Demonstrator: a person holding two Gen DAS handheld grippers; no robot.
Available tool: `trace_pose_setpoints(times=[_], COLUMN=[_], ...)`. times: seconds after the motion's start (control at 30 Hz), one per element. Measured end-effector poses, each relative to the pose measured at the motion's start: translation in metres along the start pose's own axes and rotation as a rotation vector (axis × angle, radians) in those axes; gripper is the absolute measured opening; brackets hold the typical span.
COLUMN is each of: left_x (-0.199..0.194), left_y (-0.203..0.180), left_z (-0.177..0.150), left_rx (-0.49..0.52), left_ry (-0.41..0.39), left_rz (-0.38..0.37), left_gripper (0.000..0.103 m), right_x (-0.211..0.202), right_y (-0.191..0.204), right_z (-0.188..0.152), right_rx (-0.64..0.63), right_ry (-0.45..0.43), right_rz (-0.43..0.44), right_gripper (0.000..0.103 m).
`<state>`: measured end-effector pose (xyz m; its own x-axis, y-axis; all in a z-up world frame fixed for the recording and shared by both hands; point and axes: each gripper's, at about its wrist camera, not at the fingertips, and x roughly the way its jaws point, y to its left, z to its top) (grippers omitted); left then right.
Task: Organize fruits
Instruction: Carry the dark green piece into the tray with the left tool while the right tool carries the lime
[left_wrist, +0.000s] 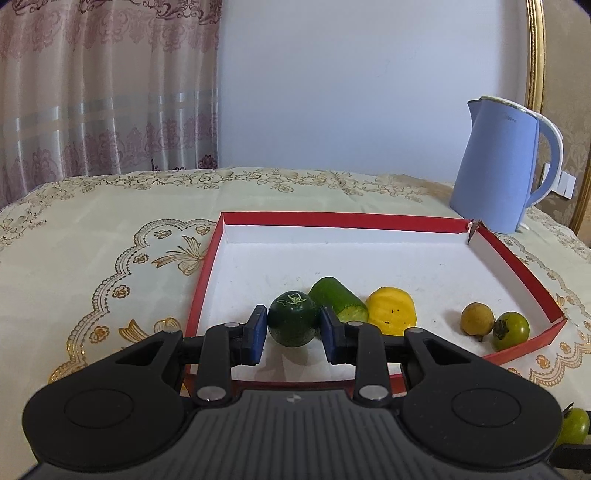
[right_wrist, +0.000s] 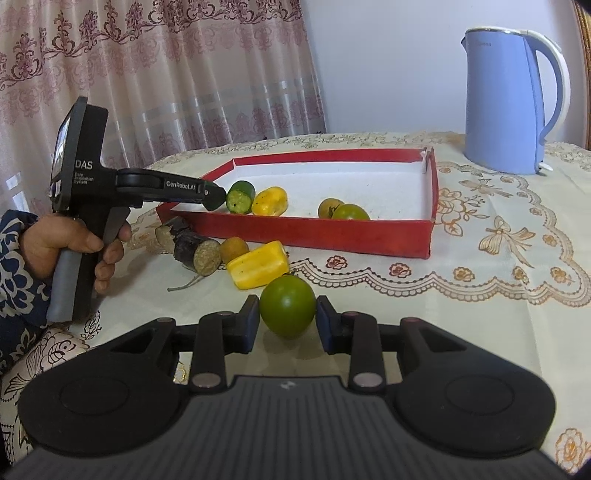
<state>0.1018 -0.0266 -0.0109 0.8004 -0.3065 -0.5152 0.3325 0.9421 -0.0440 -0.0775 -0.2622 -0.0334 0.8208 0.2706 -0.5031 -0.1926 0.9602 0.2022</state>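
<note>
A red-rimmed white tray (left_wrist: 340, 220) (right_wrist: 317, 236) lies on the tablecloth. My left gripper (left_wrist: 293, 330) sits over its near-left part with a dark green round fruit (left_wrist: 292, 323) between its blue pads; a small gap shows at the left pad, so the grip is unclear. In the tray lie a cucumber piece (left_wrist: 338, 300) (right_wrist: 241, 197), a yellow pepper piece (left_wrist: 392, 311) (right_wrist: 270, 201), a yellow-brown fruit (left_wrist: 477, 318) (right_wrist: 328, 207) and a green tomato (left_wrist: 511, 330) (right_wrist: 351, 212). My right gripper (right_wrist: 287, 325) is open around a green tomato (right_wrist: 288, 305) on the cloth.
In front of the tray lie two dark sugarcane pieces (right_wrist: 192, 245), a small brownish fruit (right_wrist: 234, 249) and a yellow pepper piece (right_wrist: 258, 265). A blue kettle (left_wrist: 502, 166) (right_wrist: 511, 99) stands at the back right. A curtain hangs behind on the left.
</note>
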Motion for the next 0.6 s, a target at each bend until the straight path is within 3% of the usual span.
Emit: trace_pose_setpoints(times=[0.37, 0.6], left_x=[0.001, 0.001], left_y=[0.006, 0.006], left_z=[-0.001, -0.002], left_rx=[-0.025, -0.028], left_ry=[-0.004, -0.003], left_rz=[-0.023, -0.024], left_gripper=[0.029, 0.029], right_x=[-0.014, 0.011], right_y=[-0.003, -0.023], right_z=[0.041, 0.077], right_rx=[-0.071, -0.110], right_ry=[-0.059, -0.052], right_rz=[-0.057, -0.131], right_gripper=[0.031, 0.031])
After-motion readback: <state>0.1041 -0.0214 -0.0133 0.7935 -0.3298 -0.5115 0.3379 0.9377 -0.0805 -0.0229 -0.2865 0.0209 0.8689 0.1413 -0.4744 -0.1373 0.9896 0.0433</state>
